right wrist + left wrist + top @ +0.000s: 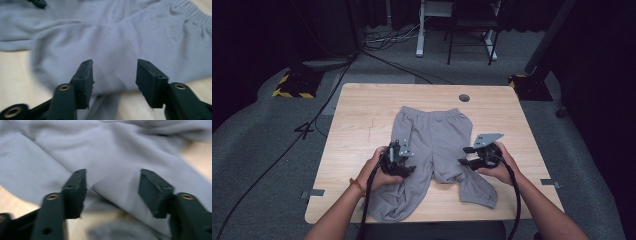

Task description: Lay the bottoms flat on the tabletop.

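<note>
At the centre of the high view, 1 pair of grey sweatpants (432, 145) lies flat on the light wooden table (362, 115), its gathered elastic waistband toward the upper middle of the frame and its 2 legs running down toward the lower edge, the lower-left leg creased and twisted near the table's front. The cloth is soft, plain and wrinkled, with a fold line showing in the left gripper view. 2 grippers hover over it, each in 1 hand: the left gripper (404, 161) at the left leg, the right gripper (465, 156) at the right leg. Both stand with jaws apart, fabric visible between the pads but not pinched. 1 round dark hole (464, 98) sits in the tabletop's upper right.
</note>
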`<state>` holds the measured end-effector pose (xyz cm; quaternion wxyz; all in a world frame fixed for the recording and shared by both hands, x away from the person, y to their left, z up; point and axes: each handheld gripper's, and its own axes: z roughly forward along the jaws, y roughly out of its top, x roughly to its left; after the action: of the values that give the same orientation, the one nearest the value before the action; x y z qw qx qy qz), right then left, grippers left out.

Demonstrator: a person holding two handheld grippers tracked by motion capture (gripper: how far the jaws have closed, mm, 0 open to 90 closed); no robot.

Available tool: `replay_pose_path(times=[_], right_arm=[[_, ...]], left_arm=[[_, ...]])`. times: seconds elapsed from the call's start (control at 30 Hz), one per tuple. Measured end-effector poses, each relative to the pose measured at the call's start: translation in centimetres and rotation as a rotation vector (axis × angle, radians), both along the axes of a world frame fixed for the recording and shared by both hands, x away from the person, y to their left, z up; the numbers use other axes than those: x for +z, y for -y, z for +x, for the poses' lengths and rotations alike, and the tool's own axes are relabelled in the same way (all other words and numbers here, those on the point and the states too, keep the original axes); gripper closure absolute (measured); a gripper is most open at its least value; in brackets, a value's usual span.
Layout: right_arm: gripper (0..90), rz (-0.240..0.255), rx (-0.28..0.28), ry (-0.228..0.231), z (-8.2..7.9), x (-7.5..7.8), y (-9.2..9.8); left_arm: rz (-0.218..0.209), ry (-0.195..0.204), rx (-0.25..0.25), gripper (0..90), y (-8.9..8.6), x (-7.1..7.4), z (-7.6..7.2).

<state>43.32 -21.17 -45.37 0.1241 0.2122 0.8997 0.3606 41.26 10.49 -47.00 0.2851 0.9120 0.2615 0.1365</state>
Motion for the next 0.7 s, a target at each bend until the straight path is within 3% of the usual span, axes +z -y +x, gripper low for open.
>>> replay_pose_path(times=[0.07,0.13,0.17,0.2,0.23,0.3,0.37,0.47,0.53,0.6,0.7], right_arm=[[52.0,0.007,-0.012,-0.034,1.8,-0.8,-0.5],[54.2,-0.032,-0.032,-0.032,3.1,-1.5,-1.1],[55.6,-0.057,-0.037,-0.029,3.7,-2.0,-1.3],[55.8,-0.088,-0.052,-0.019,4.2,-2.4,-1.5],[56.3,-0.069,-0.088,-0.037,5.3,-3.1,-1.5],[55.7,-0.055,-0.103,-0.051,5.9,-3.2,-1.5],[55.6,-0.083,-0.146,-0.003,6.8,-3.1,-1.6],[55.5,-0.11,-0.221,0.033,8.8,-3.1,-1.1],[54.0,-0.104,-0.285,0.028,10.1,-3.2,-0.5],[50.6,-0.111,-0.303,0.037,10.7,-3.1,-0.1],[47.0,-0.116,-0.312,0.049,9.9,-2.8,0.5]], left_arm=[[0.021,-0.006,0.006,48.4,0.3,-0.5,1.5],[0.045,0.008,0.016,50.4,0.7,-1.1,2.5],[0.021,-0.004,0.016,51.6,0.8,-1.2,3.1],[0.026,-0.007,0.023,52.0,0.8,-1.2,3.7],[0.027,0.018,0.045,52.7,0.8,-1.3,4.2],[0.027,0.016,0.081,52.9,0.7,-1.3,5.6],[0.027,0.037,0.133,53.7,0.4,-1.4,7.0],[0.014,0.021,0.201,54.0,-0.2,-1.4,9.1],[0.032,0.033,0.255,54.0,-0.5,-1.3,10.3],[0.016,0.015,0.306,53.9,-0.9,-1.4,11.3],[0.023,-0.002,0.361,48.3,-1.2,-1.2,11.9]])
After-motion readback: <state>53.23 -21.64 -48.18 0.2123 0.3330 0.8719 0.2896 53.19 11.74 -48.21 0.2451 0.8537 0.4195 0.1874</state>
